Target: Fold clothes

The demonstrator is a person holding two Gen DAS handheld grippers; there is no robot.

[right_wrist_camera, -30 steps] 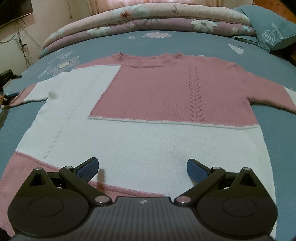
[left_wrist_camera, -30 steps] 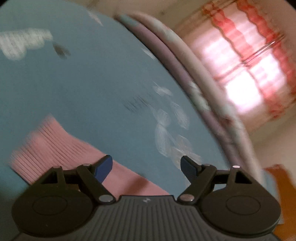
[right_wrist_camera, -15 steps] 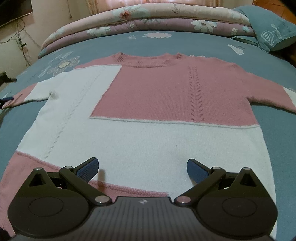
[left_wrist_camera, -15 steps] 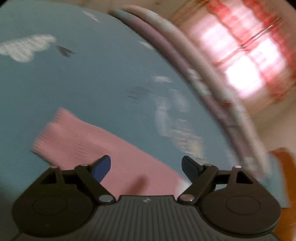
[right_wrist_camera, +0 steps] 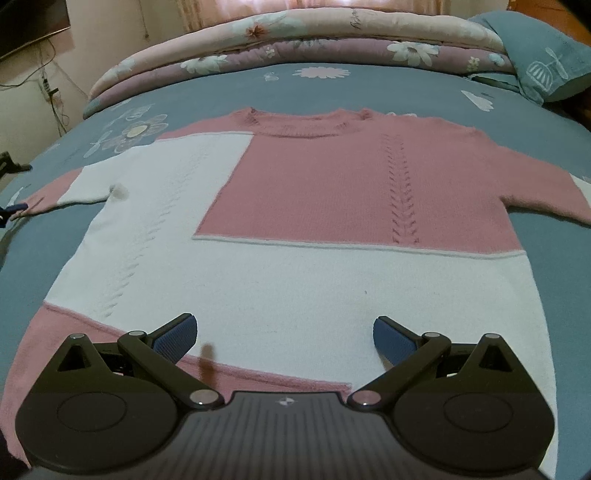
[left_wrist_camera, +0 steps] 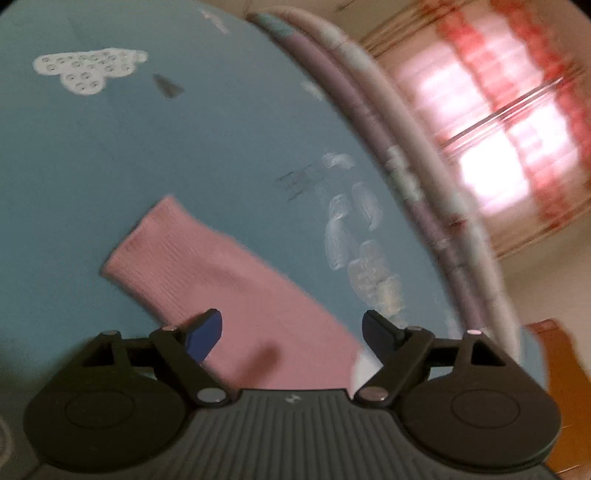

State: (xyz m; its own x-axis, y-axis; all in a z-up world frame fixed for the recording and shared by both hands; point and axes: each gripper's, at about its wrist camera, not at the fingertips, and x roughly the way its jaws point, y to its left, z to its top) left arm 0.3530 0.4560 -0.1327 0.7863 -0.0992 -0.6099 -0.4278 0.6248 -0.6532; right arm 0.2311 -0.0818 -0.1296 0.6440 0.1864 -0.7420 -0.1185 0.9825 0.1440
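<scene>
A pink and white knitted sweater [right_wrist_camera: 332, 184] lies flat, front up, on the blue bedspread [right_wrist_camera: 406, 85], with both sleeves spread out. My right gripper [right_wrist_camera: 284, 325] hovers open over the hem, nothing between its fingers. In the left wrist view the pink left sleeve [left_wrist_camera: 207, 266] runs from its cuff at upper left down under my left gripper [left_wrist_camera: 291, 321]. Its jaws stand wide and are opening slightly, above the sleeve and not pressing it. A blue fingertip [right_wrist_camera: 13, 211] shows by that cuff in the right wrist view.
A rolled floral quilt [right_wrist_camera: 295, 40] lies across the head of the bed, with a blue pillow [right_wrist_camera: 546, 62] at the right. A bright window with red-patterned curtains [left_wrist_camera: 498, 129] and a brown wooden piece [left_wrist_camera: 565, 387] lie beyond the bed edge. A dark screen [right_wrist_camera: 29, 22] hangs at upper left.
In the left wrist view the sleeve cuff has slid up and to the right, so more of the sleeve shows ahead of the fingers. The right wrist view is unchanged.
</scene>
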